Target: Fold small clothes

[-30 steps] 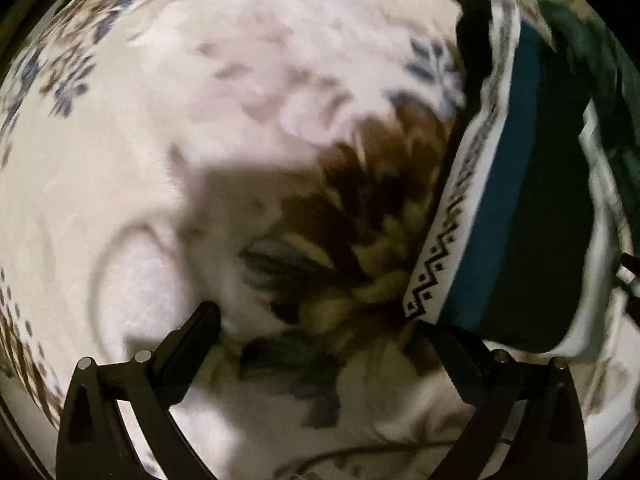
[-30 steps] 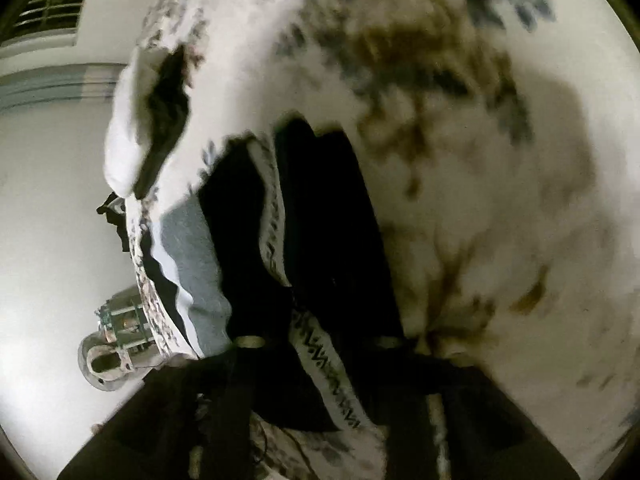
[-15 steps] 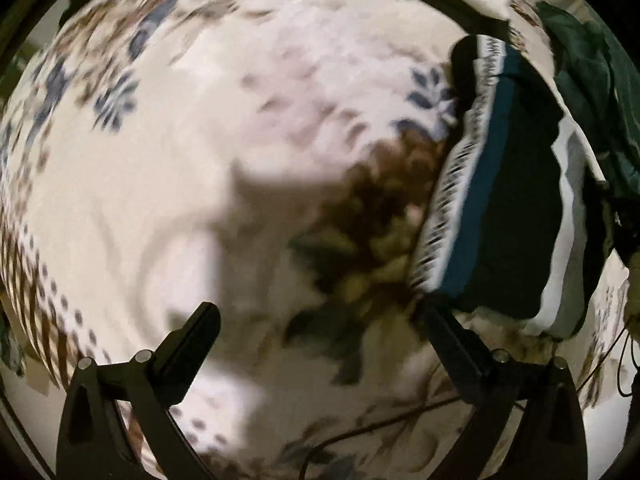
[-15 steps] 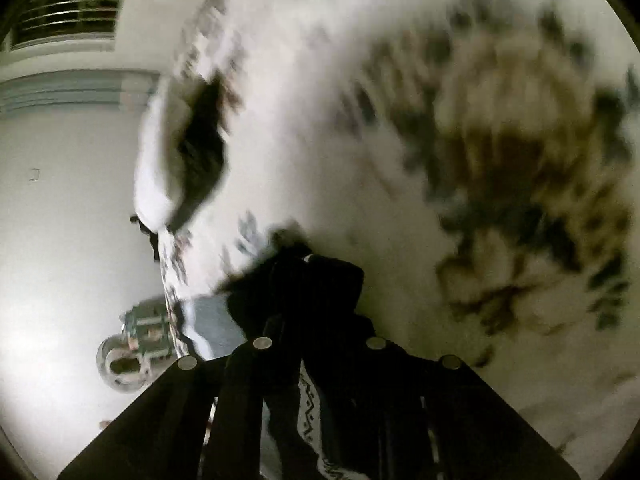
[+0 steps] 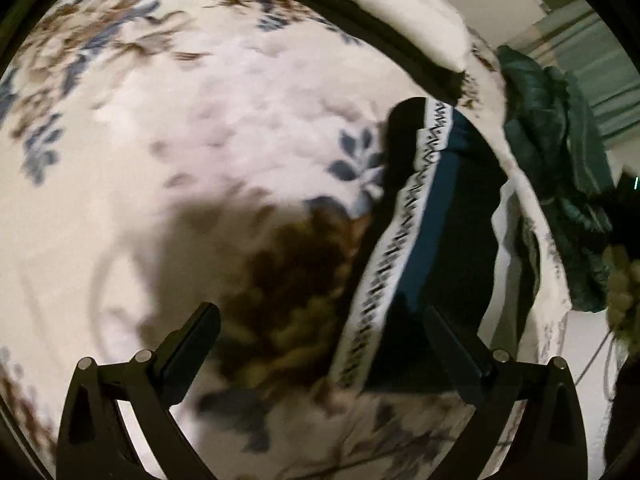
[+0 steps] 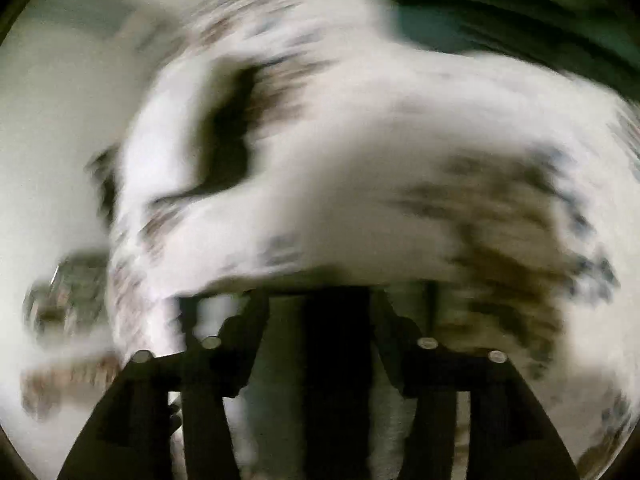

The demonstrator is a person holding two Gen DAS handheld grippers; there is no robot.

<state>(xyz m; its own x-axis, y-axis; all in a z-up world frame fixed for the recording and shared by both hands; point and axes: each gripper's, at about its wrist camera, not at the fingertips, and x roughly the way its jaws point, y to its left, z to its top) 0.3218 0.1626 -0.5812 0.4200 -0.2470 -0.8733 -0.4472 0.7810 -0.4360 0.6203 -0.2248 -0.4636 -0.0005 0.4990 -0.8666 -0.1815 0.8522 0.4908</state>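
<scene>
Floral blanket | L tongs spread, empty; folded garment by its R finger | R tongs opening, blurred, can't tell if holding | square edges first, grip hem.

White blanket w/ blue & brown floral print covers most of the left wrist view, a big brown flower near its lower middle, blue leaf sprig just above it. A rumpled dark green cloth lies at the blanket's right edge, next to a pale floor w/ a thin cable on it. Right wrist view is badly blurred: same floral blanket, pale floor at left w/ a small object too smeared to identify.
</scene>
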